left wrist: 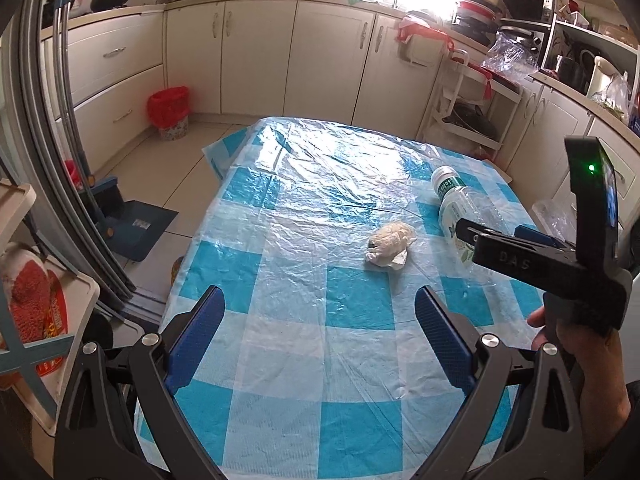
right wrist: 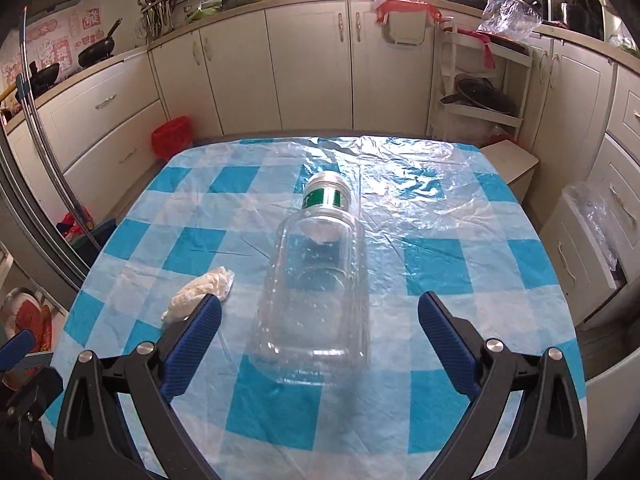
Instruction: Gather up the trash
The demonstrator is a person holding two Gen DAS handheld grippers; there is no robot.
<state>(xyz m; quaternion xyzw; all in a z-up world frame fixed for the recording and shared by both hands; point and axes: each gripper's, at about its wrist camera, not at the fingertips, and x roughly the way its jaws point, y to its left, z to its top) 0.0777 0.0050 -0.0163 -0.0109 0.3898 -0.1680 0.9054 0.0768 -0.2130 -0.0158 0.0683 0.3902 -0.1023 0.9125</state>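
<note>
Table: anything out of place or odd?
Two things. A clear plastic bottle lies on its side on the checked tablecloth, cap end away from the right gripper, apparently empty. Left of it sits a crumpled tissue wad. No spill visible. Both grippers open, holding nothing.

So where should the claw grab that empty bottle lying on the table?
Probably around the wide clear middle of the bottle, not the narrow cap end. It lies on its side with its bottom toward the right claw, which is open and lined up with it. Coming straight forward and low, one finger would pass along each long side.
</note>
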